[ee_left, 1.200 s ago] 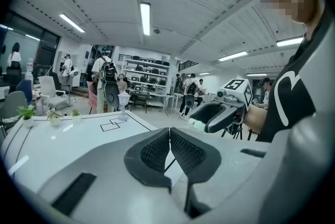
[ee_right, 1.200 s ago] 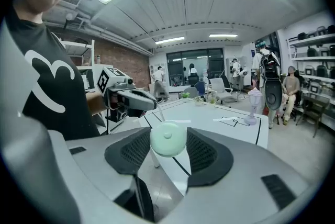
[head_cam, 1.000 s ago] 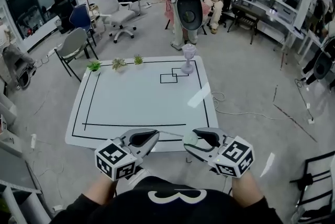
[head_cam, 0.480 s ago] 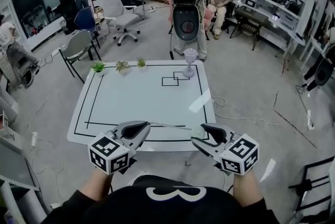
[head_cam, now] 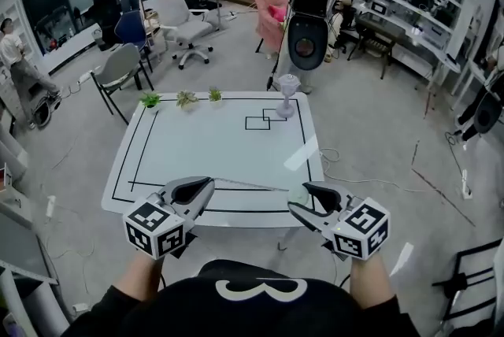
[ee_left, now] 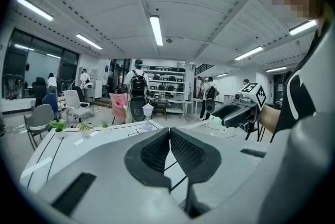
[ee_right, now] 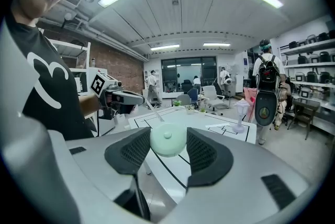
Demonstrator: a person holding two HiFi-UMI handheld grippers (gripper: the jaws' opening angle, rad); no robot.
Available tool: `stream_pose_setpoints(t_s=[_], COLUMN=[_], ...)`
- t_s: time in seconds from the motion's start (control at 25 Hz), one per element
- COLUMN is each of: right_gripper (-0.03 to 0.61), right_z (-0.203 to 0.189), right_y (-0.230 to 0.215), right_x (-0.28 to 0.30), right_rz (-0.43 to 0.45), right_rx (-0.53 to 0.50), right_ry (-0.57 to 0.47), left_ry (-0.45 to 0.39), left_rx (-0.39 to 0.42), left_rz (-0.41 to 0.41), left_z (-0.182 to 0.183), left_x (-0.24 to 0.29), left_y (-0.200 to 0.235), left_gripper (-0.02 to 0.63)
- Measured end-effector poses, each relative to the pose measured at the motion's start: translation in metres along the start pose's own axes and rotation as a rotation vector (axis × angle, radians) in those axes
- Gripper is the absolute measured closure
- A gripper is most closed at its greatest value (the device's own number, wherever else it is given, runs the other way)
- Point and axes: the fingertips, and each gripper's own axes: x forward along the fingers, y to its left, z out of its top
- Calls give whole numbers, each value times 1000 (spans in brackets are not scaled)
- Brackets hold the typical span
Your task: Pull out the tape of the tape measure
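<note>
A broad workshop floor [head_cam: 370,123] with chairs [head_cam: 118,68] and people [head_cam: 311,5] surrounds the white, line-marked bench [head_cam: 220,146]. Three small plants [head_cam: 183,98] and a lamp model [head_cam: 288,95] stand along the bench's far edge, with open surface nearer. Over the bench's near edge the right gripper [head_cam: 302,197] holds the pale green tape measure [head_cam: 297,194] in wide-set jaws, and the left gripper [head_cam: 208,184] has its jaws pinched together on the thin tape [head_cam: 244,185], whose tip is hidden between the pads.
</note>
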Motion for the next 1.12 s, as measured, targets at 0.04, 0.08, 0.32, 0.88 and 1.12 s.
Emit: stream_pose_setpoints(t_s=[0.04,0.08,0.32,0.88,1.12], right_gripper=[357,357,357,357,357], right_z=[1,1,-2,-4,-3], right_y=[-2,-4,-9,-26,-26], right_x=[-1,-2,-10,-17,-6], right_rz=[-6,-11,-38,-93,-86], right_rx=[0,-1,5,27,13], right_ry=[-1,-2,0,3,18], left_ry=[-2,-4,-26,-40,-47], left_rx=[-9,-19,-45,-66,-76], left_rz=[14,27,46,86,108], left_z=[0,0,5,4,1], left_x=[-2,-3,-4,-2,-8], left_y=[6,11,24,53,70], left_gripper=[601,601,601,600,600])
